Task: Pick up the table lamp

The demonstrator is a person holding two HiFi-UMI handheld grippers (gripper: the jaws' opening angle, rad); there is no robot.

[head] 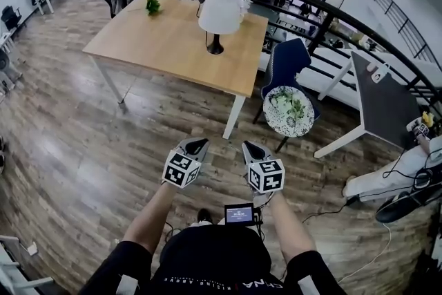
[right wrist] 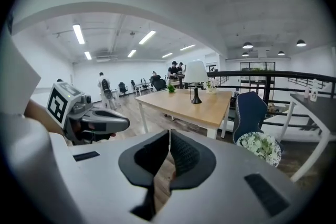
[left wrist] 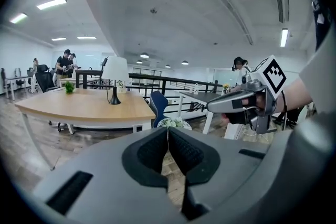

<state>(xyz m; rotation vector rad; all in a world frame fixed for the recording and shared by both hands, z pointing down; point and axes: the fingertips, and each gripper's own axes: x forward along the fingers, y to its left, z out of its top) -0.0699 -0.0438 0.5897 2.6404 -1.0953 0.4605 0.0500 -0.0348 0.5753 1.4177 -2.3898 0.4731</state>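
Observation:
A table lamp [head: 218,17] with a white shade and a black stem and base stands near the far right corner of a wooden table [head: 166,45]. The lamp [left wrist: 115,77] shows far off in the left gripper view, and the lamp [right wrist: 196,78] likewise in the right gripper view. Both grippers are held side by side above the wood floor, well short of the table. My left gripper [head: 196,146] is shut with nothing in it, jaws touching [left wrist: 168,131]. My right gripper [head: 253,149] is also shut and empty [right wrist: 169,135].
A blue chair [head: 286,65] with a floral round cushion [head: 289,111] stands at the table's right end. A small green plant [head: 152,5] sits on the table's far side. A black railing [head: 297,3] runs behind, and a dark desk [head: 383,100] stands at right. People stand far off.

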